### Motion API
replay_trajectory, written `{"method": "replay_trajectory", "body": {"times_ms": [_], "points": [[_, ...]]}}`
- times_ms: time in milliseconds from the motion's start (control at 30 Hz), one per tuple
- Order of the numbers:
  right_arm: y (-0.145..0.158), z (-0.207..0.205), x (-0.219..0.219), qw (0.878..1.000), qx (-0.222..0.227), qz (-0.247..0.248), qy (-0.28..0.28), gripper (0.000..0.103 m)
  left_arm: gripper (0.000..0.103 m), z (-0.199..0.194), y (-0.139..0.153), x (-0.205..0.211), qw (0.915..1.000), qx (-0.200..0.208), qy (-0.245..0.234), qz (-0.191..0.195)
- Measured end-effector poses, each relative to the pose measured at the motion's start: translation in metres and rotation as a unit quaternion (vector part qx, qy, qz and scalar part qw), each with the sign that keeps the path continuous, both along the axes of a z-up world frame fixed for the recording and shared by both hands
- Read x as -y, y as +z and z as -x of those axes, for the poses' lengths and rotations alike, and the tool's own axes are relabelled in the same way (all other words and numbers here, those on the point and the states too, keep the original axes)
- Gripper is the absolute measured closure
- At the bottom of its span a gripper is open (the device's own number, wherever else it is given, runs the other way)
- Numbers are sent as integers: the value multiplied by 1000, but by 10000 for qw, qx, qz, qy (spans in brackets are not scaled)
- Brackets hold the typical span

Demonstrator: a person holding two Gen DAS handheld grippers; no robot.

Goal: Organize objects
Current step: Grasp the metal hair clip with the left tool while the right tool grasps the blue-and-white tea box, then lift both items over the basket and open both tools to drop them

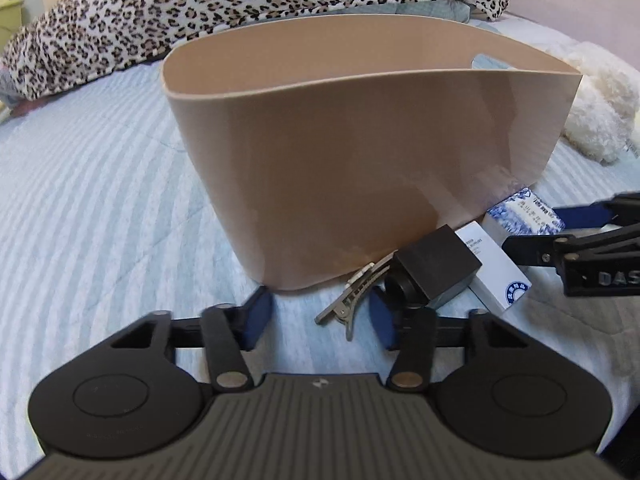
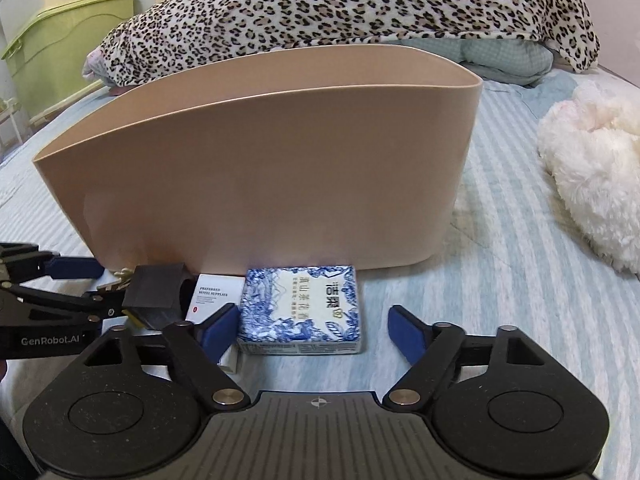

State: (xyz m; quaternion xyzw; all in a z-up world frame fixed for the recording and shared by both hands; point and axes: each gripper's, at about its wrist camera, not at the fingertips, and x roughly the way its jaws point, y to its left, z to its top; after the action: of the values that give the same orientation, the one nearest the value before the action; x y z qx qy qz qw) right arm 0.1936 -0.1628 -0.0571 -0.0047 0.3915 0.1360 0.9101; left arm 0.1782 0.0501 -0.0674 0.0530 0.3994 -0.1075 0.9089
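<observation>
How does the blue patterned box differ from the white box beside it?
The blue patterned box is covered in blue-and-white print; the white box is plain with small lettering. The patterned one looks wider. It lies fully in view, while a dark block partly hides the white box. Both lie on the bed in front of the tan basket.

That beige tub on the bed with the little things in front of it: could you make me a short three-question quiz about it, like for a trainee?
1. True or false: the blue-and-white patterned box already lies inside the beige tub.
2. Which item lies between the pads of the left hand-held gripper? A) metal hair clip B) black cube C) white box
3. Fill in: behind the tub lies a blanket with a ______ print.

Key: 1 false, it sits on the bed in front of the tub; 2 A; 3 leopard.
</observation>
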Motion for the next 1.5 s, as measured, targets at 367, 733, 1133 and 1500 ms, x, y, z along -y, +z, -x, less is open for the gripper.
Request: {"method": "replay_trajectory", "body": {"times_ms": [367, 733, 1133, 1500], "points": [[2, 13, 3, 9999, 30, 114, 63, 43, 82, 9, 8, 0, 9998, -12, -219, 38], [22, 35, 16, 9997, 218, 113, -9, 43, 83, 30, 25, -5, 9998, 69, -157, 47], [83, 53, 21, 9956, 935, -69, 52, 43, 83, 55, 83, -18, 9954, 943, 7, 151], [140, 21, 12, 9856, 1678, -169, 78, 43, 83, 16, 133, -10, 9873, 1583, 105, -92]]}}
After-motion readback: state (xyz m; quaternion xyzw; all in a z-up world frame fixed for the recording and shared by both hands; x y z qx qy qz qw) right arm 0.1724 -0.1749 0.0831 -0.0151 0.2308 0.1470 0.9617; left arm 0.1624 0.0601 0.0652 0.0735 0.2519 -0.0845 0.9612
